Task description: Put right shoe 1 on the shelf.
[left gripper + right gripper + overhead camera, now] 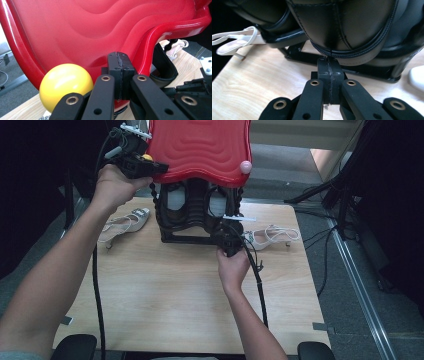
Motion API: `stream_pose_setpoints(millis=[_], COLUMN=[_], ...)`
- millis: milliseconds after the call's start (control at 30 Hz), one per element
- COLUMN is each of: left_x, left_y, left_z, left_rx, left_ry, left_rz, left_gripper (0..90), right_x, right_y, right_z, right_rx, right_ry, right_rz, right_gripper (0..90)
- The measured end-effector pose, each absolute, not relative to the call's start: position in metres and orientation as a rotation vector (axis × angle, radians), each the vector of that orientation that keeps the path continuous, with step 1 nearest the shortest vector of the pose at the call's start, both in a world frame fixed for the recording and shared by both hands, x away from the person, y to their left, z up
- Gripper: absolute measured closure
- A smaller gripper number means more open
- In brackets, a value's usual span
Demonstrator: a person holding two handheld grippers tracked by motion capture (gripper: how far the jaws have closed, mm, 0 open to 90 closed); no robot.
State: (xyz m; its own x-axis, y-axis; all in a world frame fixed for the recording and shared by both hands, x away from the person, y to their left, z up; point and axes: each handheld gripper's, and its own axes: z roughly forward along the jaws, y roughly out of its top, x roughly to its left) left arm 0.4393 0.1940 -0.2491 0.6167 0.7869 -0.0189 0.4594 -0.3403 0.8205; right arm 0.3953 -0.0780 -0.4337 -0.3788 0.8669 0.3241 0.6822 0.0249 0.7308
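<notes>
Overall light: even and moderate on the counter [170, 285]; surroundings dark.
Glare: soft highlights on the red shell [105, 30].
Focus: claw views sharp nearby, background softened.
Shadows: faint, diffuse.

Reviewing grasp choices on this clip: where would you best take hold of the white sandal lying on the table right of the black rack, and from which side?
Probably by its thin raised straps, coming from above on the near side. The white sandal lies flat on the table, so the sole offers little edge, while the straps loop clear of it. The right gripper is shut beside it.
</notes>
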Motion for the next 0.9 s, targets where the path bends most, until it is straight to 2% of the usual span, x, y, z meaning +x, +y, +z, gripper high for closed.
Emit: stream_pose_setpoints(millis=[533,900], left_x=[0.439,0.439], left_y=[0.194,0.193], left_z=[-0.249,-0.249], left_rx=[1.993,1.985], left_ry=[0.98,1.003], left_rz=[0.489,0.49], left_gripper=[90.0,90.0], right_x=[0.422,0.4], right_y=[-0.08,-0.084], right_z=[-0.428,-0.43], right_rx=[1.63,1.57], right_ry=[2.027,2.074], right_rz=[1.154,1.238], right_gripper=[90.0,90.0])
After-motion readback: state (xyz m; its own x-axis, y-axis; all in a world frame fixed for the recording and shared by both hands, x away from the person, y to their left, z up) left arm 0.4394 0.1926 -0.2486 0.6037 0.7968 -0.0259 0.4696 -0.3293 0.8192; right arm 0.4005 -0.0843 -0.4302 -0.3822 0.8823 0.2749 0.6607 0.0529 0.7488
